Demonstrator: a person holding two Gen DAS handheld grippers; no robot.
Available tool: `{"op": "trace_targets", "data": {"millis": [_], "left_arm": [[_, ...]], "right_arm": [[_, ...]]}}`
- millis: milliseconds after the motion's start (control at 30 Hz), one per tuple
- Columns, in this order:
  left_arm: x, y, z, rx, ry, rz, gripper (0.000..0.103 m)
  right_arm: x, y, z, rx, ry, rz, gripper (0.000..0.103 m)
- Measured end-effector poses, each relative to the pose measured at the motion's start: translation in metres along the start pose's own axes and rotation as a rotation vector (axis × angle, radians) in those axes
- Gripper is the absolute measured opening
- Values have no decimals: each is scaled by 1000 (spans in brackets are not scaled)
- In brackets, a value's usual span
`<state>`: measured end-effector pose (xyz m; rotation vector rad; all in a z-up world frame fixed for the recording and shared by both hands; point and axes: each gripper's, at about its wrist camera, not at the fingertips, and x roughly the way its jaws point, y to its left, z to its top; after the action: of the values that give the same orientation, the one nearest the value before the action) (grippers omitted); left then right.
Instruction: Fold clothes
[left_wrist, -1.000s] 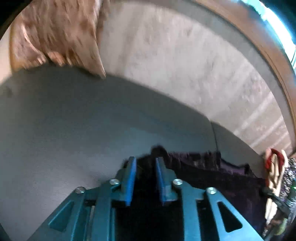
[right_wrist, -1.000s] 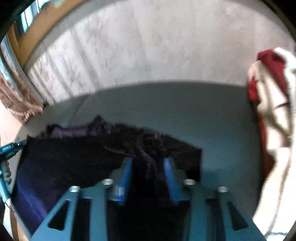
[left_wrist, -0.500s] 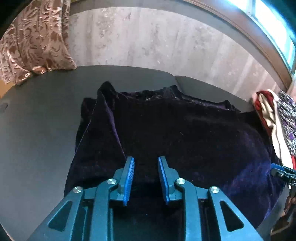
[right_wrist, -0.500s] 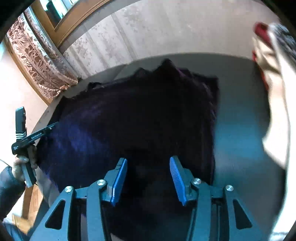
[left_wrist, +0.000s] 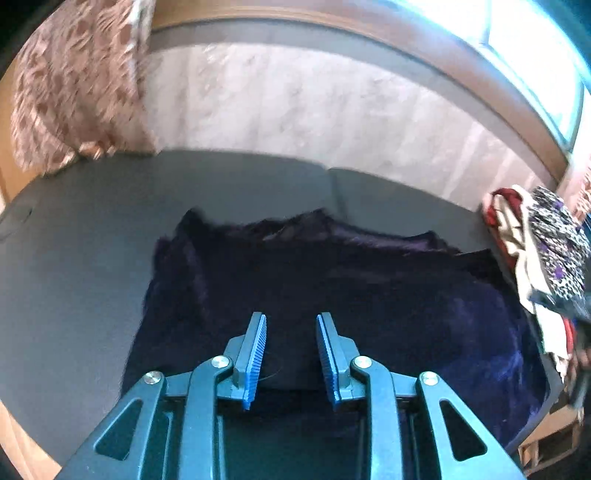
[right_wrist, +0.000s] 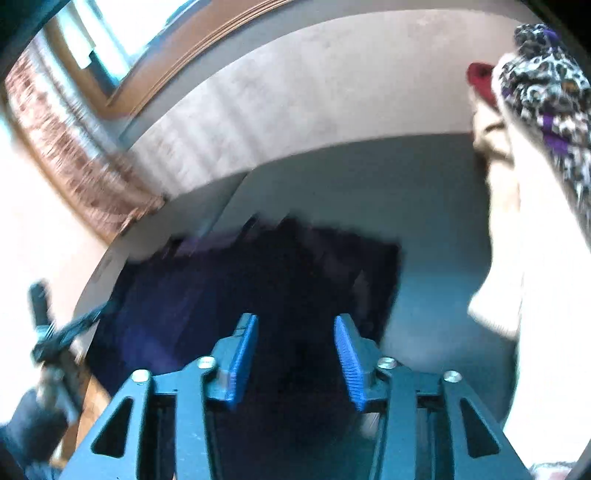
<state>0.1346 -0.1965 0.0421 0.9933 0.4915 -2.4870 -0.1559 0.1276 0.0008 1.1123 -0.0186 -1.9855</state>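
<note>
Velvet garment (left_wrist: 332, 295) flat on table (left_wrist: 92, 240), clothes pile (left_wrist: 543, 251) beside

The garment (left_wrist: 332, 295) lies spread on the table (left_wrist: 92, 258), toward its near edge. A pile of clothes (left_wrist: 535, 251) sits on the table just right of it. A wall (left_wrist: 295, 110) stands behind the table; a curtain (left_wrist: 74, 92) hangs at far left.
</note>
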Motion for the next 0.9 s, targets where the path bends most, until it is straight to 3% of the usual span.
{"op": "trace_targets", "data": {"millis": [100,200,300,400,567,633,667,867,900], "left_arm": [[10,-15,5,46,22,-34,30],[32,-23,-3,71,94,-30,31],[38,-21,-10,52,86,-32,31],[38,-16,-7,10,93,-56,31],[35,-12,-12,-24,76,-85,31],[35,-11,-12,-23,75,-83,31],[36,-11,-12,-24,75,-83,31],[28,-19,-7,18,63,-54,31],[24,-20,-9,18,54,-56,31]], "right_arm": [[29,-10,29,16,4,-56,28],[59,-8,46,1,63,-52,28],[83,-4,48,-50,125,-84,26],[77,-13,47,-37,92,-147,10],[67,-29,45,-15,38,-251,4],[62,-35,44,-4,14,-290,12],[52,-39,45,36,-20,-273,16],[58,-6,24,-35,-12,-216,38],[59,-1,20,-47,-11,-207,47]]}}
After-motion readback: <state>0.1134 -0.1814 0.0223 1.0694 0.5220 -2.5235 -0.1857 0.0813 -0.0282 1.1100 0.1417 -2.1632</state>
